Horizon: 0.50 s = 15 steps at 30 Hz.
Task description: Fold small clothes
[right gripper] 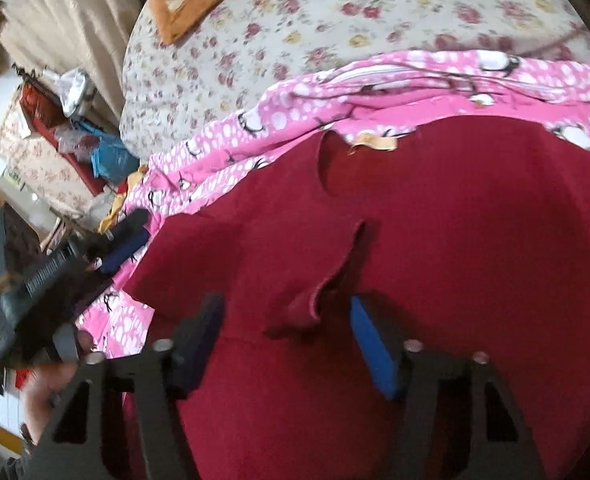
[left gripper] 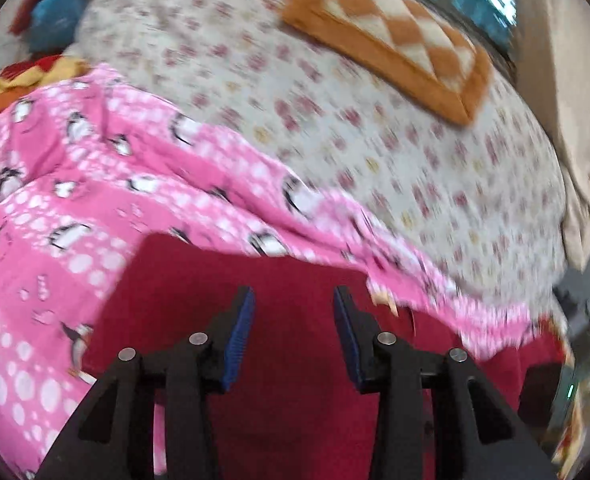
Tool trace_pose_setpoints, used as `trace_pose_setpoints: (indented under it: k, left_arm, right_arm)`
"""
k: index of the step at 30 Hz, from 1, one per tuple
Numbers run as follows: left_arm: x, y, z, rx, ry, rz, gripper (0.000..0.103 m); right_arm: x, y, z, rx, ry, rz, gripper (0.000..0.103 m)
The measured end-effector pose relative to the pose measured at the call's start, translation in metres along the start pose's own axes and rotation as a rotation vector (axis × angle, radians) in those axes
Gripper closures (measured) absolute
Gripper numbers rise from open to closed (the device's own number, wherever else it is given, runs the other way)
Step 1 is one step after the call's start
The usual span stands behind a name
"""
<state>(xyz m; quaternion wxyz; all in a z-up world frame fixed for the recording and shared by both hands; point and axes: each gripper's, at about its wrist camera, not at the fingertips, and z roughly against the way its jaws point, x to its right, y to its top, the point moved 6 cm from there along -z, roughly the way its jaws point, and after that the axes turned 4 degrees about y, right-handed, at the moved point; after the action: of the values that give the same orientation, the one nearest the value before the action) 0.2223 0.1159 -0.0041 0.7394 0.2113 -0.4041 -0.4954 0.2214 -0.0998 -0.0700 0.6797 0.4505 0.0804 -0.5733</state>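
A dark red small garment lies spread on a pink penguin-print blanket on the bed; its neck opening with a tan label faces away. It also shows in the left wrist view. My right gripper is open, low over the garment, with a raised fold of a sleeve edge between its fingers, not gripped. My left gripper is open and empty just above the red cloth; it shows at the left of the right wrist view, at the garment's left edge.
The pink blanket lies over a floral bedsheet. An orange and cream checked cushion sits at the far side of the bed. Beige curtains and cluttered items lie beyond the bed's left edge.
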Motion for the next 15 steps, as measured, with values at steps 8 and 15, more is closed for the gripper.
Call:
trace_pose_setpoints:
  k: [8, 15]
  left_arm:
    - [-0.053, 0.021, 0.008, 0.076, 0.104, 0.159, 0.081]
    - [-0.06, 0.02, 0.006, 0.072, 0.138, 0.175, 0.081]
  right_arm:
    - [-0.012, 0.004, 0.014, 0.012, -0.04, 0.089, 0.096]
    - [0.036, 0.011, 0.076, 0.026, -0.319, 0.069, 0.096]
